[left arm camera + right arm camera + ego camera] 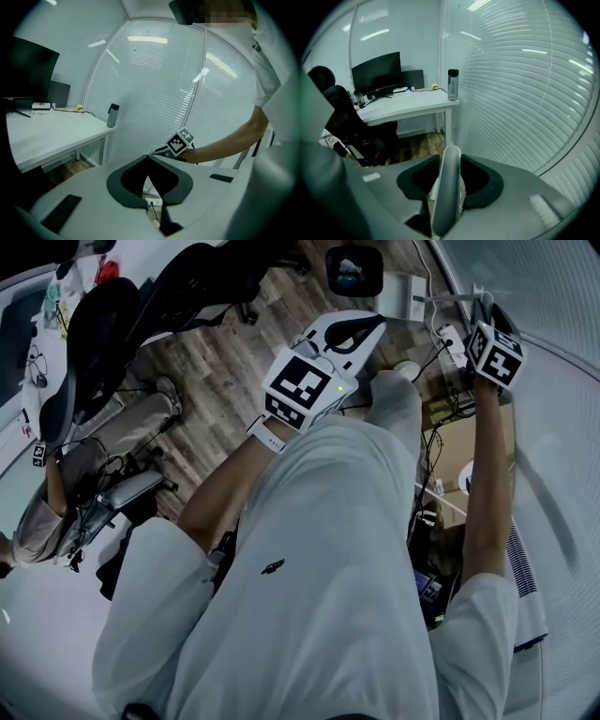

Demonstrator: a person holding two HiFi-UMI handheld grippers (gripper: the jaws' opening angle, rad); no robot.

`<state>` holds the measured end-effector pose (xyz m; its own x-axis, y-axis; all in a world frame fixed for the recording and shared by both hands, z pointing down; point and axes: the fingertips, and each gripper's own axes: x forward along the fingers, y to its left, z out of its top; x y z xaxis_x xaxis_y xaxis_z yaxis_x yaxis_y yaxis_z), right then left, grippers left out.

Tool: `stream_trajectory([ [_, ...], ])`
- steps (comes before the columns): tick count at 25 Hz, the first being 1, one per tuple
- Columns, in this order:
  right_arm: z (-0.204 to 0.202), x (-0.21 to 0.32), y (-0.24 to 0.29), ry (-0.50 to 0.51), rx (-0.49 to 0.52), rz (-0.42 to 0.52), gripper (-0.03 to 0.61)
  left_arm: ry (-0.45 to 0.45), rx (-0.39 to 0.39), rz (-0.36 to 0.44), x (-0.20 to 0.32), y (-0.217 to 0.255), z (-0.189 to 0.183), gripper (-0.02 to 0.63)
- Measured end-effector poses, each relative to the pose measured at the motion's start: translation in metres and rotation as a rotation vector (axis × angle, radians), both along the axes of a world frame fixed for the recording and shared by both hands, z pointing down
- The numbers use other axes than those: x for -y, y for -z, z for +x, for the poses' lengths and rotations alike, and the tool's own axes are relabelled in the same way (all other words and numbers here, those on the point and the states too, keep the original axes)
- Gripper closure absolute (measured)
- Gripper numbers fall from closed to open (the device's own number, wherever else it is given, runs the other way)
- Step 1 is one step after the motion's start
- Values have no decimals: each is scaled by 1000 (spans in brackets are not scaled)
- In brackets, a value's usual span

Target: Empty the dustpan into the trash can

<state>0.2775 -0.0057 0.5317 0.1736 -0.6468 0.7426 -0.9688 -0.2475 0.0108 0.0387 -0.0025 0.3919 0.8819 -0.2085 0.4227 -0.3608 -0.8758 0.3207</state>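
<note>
- L hand-held gripper (148, 156): jaws together, tips meeting, nothing btwn them. It hangs over the wood floor (216, 362), just past the person's knee.
- R hand-held gripper (450, 157): clamped on the grey dustpan handle (446, 192), pads against both sides. Handle runs up thru the jaw gap, rounded end just past the tips.
- Dustpan's pan itself: can't make it out in any view.
- R arm (483, 484) stretched fwd beside the slatted glass wall (525, 93). Its marker cube (180, 141) shows beyond the L jaws.
- White counter (408, 105) at the back: bottle (453, 85) on the corner nearest the wall, monitor (376, 72) further along, black office chair (347, 126) in front.
</note>
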Motion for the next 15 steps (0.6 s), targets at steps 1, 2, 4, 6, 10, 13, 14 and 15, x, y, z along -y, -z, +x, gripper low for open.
stream_trajectory([
  [1,-1,-1,5,3,-4,9,425,-2,-3,1,-1,2,0,606],
  [2,-3,-1,11,7,-9,18,425,-3,-6,2,-1,4,-1,606],
  [4,-7,0,24,20,-20,42,426,-4,-11,5,-1,8,-1,606],
  [6,-13,1,38,40,-28,68,428,-6,-15,10,0,13,-2,606],
  [10,-29,-1,67,87,-42,113,431,-9,-13,14,1,19,-5,606],
  [13,-40,-3,87,112,-28,158,431,-4,-11,19,4,22,-6,606],
  [14,-44,-4,93,116,-15,173,431,-2,-12,19,5,24,-8,606],
  [15,-49,-6,99,119,1,188,431,2,-12,20,6,26,-10,606],
])
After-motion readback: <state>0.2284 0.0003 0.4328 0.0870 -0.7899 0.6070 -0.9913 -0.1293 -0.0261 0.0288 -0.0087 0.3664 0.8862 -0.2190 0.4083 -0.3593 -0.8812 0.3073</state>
